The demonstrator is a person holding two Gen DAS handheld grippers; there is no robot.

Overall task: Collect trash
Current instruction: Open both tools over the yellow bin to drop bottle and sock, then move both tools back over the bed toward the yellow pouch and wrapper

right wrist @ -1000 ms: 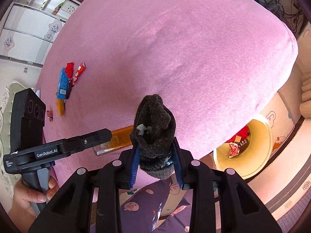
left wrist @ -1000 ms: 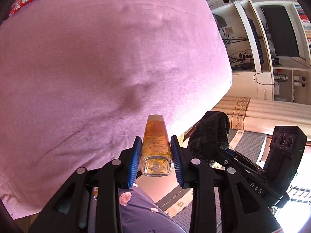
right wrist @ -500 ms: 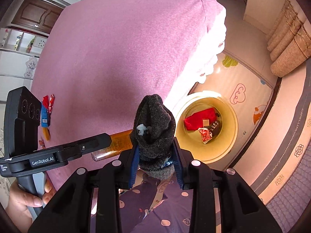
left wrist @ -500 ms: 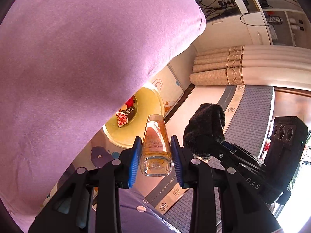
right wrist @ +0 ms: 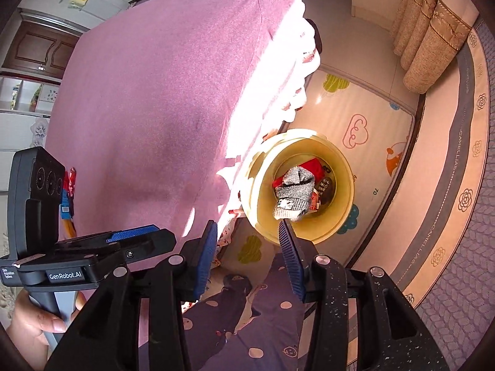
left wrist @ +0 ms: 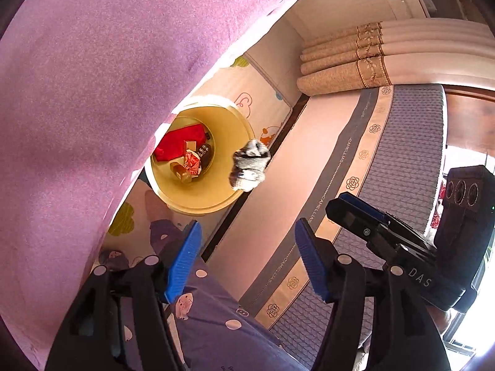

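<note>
- The left gripper [left wrist: 247, 259] stands with its blue-padded jaws spread wide and nothing between them.
- The right gripper [right wrist: 246, 247] is likewise parted — its gap is bare too.
- Ahead of the left jaws and a little to their left sits a round yellow bin [left wrist: 229, 196] on a cartoon-printed play mat [left wrist: 260, 80]; from the right wrist view the same bin [right wrist: 343, 222] lies just beyond the right-hand jaw tip.
- A grey sock [left wrist: 250, 165] is free of both grippers. In the left view it overlaps the bin's far-right rim; in the right view the sock [right wrist: 294, 196] lies over the bin's mouth, covering part of what is inside. Whether it rests on the contents or is in the air I cannot tell.
- Inside the bin are a red packet [left wrist: 179, 142], a crumpled red-and-white wrapper [left wrist: 192, 164], a dark item with pale lettering [left wrist: 205, 154] and a small amber thing [left wrist: 181, 173] — too small to name surely.
- A pink bedspread [left wrist: 92, 92] fills the space left of both jaw pairs, and its edge overhangs and hides the near-left part of the bin.
- Below the jaws, purple dotted fabric [left wrist: 222, 334] covers the lower frame.
- To the right of the left jaws the other gripper's body crosses the view, hiding part of the grey patterned rug [left wrist: 402, 154].
- Far left in the right view, small snack wrappers [right wrist: 66, 198] lie on the bedspread, partly hidden behind the left gripper's housing.
- Folded beige curtains [right wrist: 433, 31] lie far ahead, cut off by the frame.
</note>
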